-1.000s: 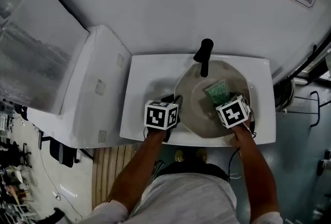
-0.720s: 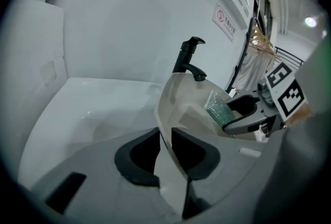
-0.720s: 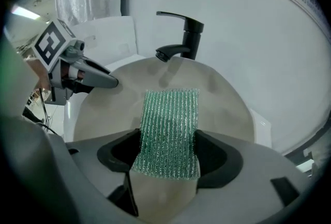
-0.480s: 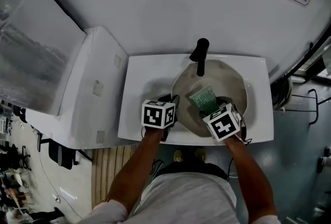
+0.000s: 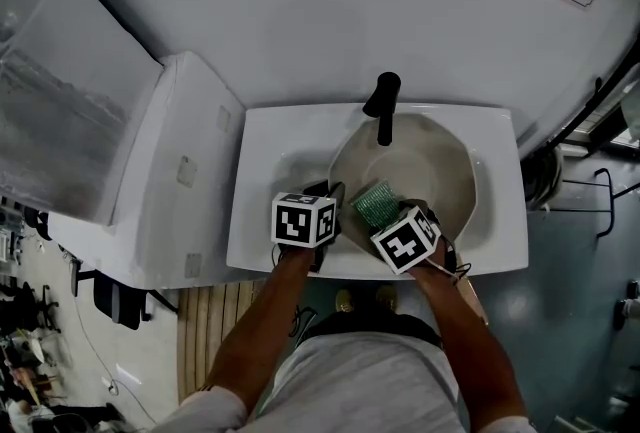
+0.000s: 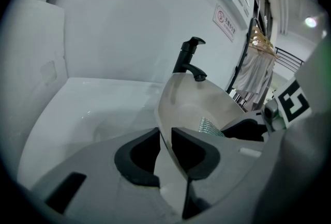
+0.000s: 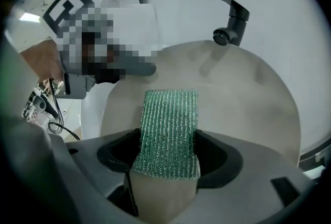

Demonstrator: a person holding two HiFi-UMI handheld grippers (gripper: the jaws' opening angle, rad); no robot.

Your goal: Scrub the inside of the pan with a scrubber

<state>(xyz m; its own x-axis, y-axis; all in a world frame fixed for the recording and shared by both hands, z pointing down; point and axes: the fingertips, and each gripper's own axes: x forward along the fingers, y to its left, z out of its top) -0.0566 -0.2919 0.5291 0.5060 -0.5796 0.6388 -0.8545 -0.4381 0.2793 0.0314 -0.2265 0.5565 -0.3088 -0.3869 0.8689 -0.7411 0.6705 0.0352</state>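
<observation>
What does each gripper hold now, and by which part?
The left gripper clamps the pan by its near rim. The right gripper holds the green scrubber by its near end.

R claw (image 7: 168, 154) clamped on green scrubber (image 7: 168, 127), flat on pan (image 7: 248, 109) inside; black faucet (image 7: 231, 17) behind.

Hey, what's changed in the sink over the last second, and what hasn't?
The right gripper, jaws shut on the green mesh scrubber, slid it leftward across the inside of the beige round pan. Nothing was grabbed or released. The left gripper stays clamped on the pan's rim, in the white sink.
</observation>
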